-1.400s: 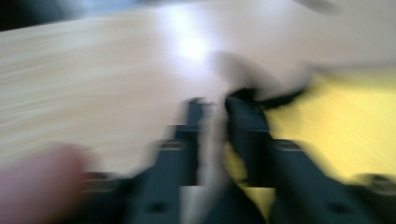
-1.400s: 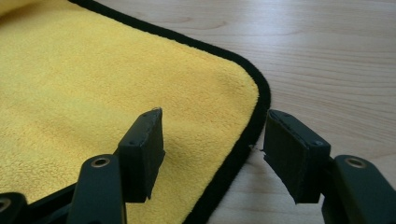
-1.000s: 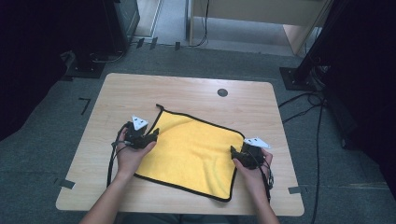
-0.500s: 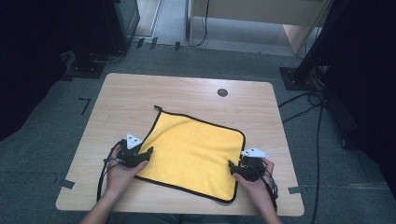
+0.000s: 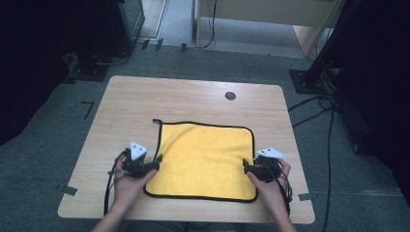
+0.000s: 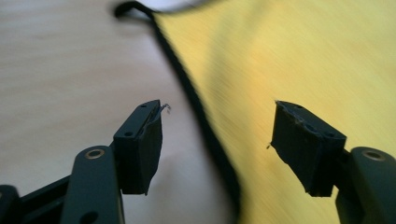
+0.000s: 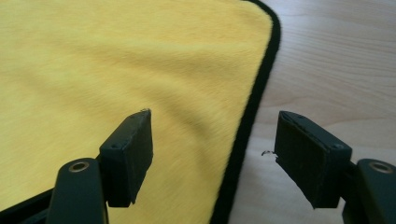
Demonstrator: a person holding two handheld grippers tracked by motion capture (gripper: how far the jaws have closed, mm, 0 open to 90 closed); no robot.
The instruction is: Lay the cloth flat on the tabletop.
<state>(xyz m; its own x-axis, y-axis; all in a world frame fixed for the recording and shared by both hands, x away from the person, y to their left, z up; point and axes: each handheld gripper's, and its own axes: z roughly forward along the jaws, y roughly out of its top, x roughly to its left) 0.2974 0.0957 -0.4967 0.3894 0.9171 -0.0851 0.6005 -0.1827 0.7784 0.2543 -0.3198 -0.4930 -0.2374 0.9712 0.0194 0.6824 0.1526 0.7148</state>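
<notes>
The light wooden table (image 5: 193,99) lies bare beyond the flat yellow black-edged cloth (image 5: 205,154). A small dark round insert (image 5: 230,95) sits flush there.

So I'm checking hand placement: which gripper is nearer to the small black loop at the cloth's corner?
Left. The left gripper sits at the yellow cloth's left edge, just below the loop. The right gripper is at the opposite edge, across the cloth.

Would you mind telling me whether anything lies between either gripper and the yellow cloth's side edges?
Nothing visible does. The left gripper is open astride the yellow cloth's black-trimmed left edge, and the right gripper is open astride its right edge. Between each pair of jaws there is just cloth and bare table.
</notes>
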